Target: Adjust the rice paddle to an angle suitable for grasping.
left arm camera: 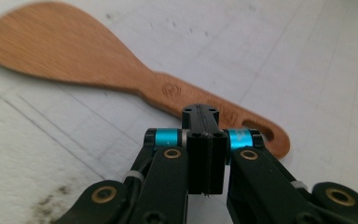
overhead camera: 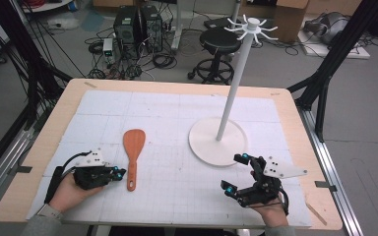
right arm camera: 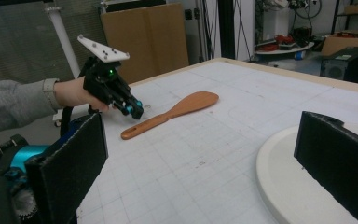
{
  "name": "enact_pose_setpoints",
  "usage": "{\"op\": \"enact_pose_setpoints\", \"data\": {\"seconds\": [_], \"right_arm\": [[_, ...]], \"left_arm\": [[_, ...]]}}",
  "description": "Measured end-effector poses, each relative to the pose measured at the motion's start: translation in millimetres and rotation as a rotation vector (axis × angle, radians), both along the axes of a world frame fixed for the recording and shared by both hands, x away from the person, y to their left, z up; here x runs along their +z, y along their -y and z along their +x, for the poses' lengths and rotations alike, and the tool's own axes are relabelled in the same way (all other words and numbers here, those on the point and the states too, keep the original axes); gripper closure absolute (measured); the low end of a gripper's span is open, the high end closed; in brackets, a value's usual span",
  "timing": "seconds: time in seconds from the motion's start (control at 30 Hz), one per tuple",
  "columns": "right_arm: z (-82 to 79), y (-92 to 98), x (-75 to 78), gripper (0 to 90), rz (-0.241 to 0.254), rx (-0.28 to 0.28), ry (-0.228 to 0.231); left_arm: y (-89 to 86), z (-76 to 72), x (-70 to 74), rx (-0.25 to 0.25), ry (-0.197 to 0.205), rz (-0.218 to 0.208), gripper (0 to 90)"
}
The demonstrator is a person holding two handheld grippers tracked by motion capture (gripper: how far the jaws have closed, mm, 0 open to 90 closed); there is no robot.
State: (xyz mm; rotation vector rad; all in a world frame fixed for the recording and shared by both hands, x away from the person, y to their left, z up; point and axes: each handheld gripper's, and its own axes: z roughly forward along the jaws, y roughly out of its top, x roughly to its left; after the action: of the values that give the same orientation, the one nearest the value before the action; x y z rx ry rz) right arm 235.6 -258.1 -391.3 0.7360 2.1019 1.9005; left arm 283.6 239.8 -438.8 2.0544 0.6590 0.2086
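Spatula (overhead camera: pixel 133 153) lies just right of closed left gripper (overhead camera: pixel 119 172).

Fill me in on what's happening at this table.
A person holds a gripper in each hand over a white gridded mat. The left gripper, jaws shut with nothing between them, points at the handle of a wooden spatula lying flat. The right gripper waits open beside the round base of a white hook stand. Nothing is held.
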Motion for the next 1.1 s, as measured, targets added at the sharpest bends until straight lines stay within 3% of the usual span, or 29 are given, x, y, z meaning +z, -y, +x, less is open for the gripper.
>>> {"op": "enact_pose_setpoints", "data": {"seconds": [0.23,0.37,0.47,0.53,0.63,0.9,1.1], "right_arm": [[1.1,0.9,-1.1,1.5,0.003,-0.005,0.002],[1.1,-0.2,-2.3,1.5,0.002,-0.007,-0.009],[1.4,-1.0,-2.3,1.5,0.0,-0.005,-0.005],[1.4,-1.6,-2.0,1.5,-0.003,-0.003,-0.008],[1.3,-3.7,-3.3,1.5,-0.021,0.0,-0.005],[0.4,-7.6,-5.0,1.5,-0.043,0.024,-0.013],[0.3,-4.9,-5.2,1.5,-0.027,0.02,-0.014]], "left_arm": [[9.7,-0.2,19.6,-0.03,0.054,0.012,89.6],[21.6,13.3,25.6,-0.01,0.042,0.031,89.6],[26.8,19.5,26.4,-0.002,0.043,0.025,89.6],[31.9,27.2,25.6,0.004,0.023,0.013,89.6],[42.0,37.9,21.6,0.017,0.012,0.079,89.7],[58.8,56.9,12.6,0.026,0.008,0.091,89.6],[69.1,73.4,17.0,0.039,0.009,0.108,89.6]]}}
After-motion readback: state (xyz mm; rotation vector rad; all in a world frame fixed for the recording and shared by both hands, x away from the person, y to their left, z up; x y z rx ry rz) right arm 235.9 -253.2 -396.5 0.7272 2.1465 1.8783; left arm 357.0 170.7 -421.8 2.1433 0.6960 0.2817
